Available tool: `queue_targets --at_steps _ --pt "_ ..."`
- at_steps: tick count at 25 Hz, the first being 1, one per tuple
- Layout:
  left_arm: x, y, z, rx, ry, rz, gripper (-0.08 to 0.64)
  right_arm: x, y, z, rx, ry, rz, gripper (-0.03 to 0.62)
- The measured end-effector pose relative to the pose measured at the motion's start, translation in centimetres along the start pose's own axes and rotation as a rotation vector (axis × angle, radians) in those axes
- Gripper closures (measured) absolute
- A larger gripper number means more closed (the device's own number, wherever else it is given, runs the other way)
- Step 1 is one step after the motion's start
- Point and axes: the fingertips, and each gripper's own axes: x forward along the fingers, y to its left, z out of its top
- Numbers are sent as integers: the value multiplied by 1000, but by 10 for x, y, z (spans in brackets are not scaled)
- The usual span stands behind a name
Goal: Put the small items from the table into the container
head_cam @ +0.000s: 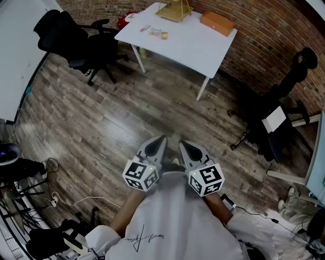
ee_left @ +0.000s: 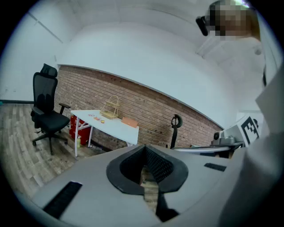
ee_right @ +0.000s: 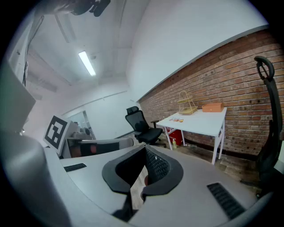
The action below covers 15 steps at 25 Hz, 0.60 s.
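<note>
— Brick wall and wood-plank floor (head_cam: 111,111): what stands on them?
— I see a white table (head_cam: 188,45) set against the wall, well apart from me across the floor. A black office chair (head_cam: 76,38) stands to its left and a second chair (head_cam: 299,66) to its right.
— Where are the task's things?
— Small items (head_cam: 155,32) lie in a loose cluster near the table's left edge. A wire basket (head_cam: 175,10) stands near them at the far edge, and an orange box (head_cam: 217,22) lies farther right on the same top.
— And the state of the two tools?
— I hold the left gripper (head_cam: 157,144) and the right gripper (head_cam: 189,150) side by side, close to my body. Both point toward the table and slightly down. In each gripper view the jaws stand pressed together, leaving only a thin slit through which the floor shows. Nothing is held between them.
</note>
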Motion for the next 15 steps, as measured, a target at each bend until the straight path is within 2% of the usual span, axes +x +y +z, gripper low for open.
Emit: queue_targets --at_steps 8,15 --pt "6 5 -4 -3 21 31 549 4 -8 0 5 7 16 572" --pt "1 22 -5 -11 47 41 549 23 -1 1 72 12 51 571"
